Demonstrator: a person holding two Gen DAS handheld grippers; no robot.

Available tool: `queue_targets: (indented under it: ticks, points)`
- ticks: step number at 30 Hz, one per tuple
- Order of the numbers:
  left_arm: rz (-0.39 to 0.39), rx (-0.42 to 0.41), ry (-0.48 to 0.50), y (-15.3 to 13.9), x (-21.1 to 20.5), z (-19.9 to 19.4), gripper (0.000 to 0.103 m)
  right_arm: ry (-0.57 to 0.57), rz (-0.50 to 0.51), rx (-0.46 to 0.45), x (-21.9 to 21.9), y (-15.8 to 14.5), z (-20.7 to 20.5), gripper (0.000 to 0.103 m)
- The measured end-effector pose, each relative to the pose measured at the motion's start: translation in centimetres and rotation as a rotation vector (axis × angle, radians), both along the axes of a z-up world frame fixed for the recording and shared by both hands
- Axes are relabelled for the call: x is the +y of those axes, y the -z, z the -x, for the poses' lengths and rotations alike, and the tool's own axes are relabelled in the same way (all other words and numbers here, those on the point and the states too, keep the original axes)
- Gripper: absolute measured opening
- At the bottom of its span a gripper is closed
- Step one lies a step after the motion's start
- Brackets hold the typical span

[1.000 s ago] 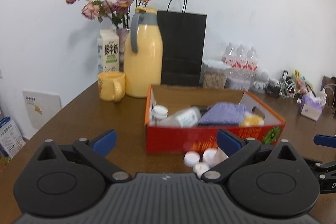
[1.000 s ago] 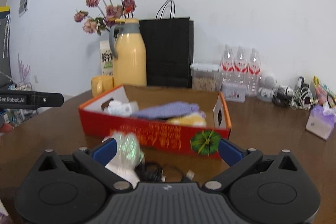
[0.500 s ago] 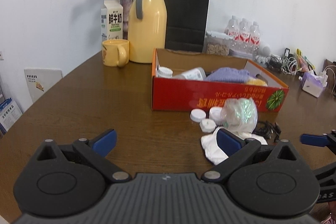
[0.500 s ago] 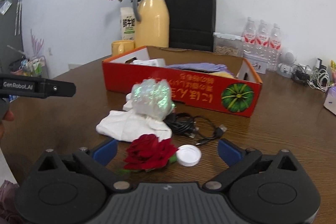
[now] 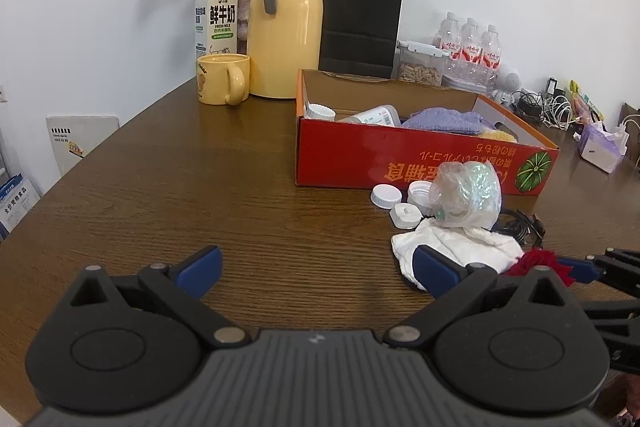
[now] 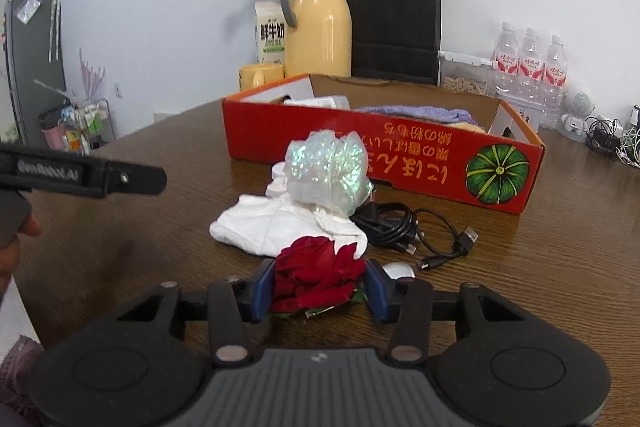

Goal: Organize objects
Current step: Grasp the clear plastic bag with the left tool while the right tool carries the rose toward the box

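Left wrist view: the red box [image 5: 424, 163] on the worktop [image 5: 248, 195] holds a white bottle [image 5: 370, 115] and purple cloth [image 5: 444, 118]; the left claw [image 5: 316, 265] hangs released above bare wood.

Right wrist view: the right claw [image 6: 319, 286], angled downward, is closing on the red rose [image 6: 316, 273] near the worktop's near edge, pads against its bloom.

Free bench: wide bare wood [image 5: 208, 187] in front of my left gripper [image 5: 316, 267], nothing between its jaws.
Ahead of right gripper [image 6: 318, 287]: red rose [image 6: 316, 273] between my closing jaws; just behind it white cloth [image 6: 264, 227], shiny bag [image 6: 328, 171], black cable [image 6: 400, 227].
Far barrier: red box [image 6: 360, 151] across the way.
Left side: my other gripper's finger [image 6: 92, 175] over the bench.
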State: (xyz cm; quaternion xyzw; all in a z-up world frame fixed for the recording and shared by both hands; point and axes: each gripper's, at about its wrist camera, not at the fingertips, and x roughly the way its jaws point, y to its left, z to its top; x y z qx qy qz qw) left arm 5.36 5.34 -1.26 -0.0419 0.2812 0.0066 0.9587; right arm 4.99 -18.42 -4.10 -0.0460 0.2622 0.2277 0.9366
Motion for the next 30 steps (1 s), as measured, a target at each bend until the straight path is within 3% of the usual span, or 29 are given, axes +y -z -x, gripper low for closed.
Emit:
queue_targets:
  ticks: [8,15,24,30]
  points:
    - [-0.019,0.009,0.025,0.0,-1.1,-0.6,0.103,0.000,-0.068,-0.045,-1.2,-1.1,0.4,0.046]
    - [-0.027,-0.007,0.031,-0.6,-2.9,-1.9,0.103,0.065,-0.082,-0.075,-3.4,-1.7,-0.3,0.046]
    - [-0.050,-0.040,0.106,-1.1,-7.9,-5.4,0.103,0.157,-0.079,-0.120,-6.8,-3.3,-4.3,0.046]
    - [-0.070,-0.045,0.079,-0.5,-10.3,-7.9,0.103,0.193,-0.140,-0.125,-7.9,-2.7,-6.9,0.046]
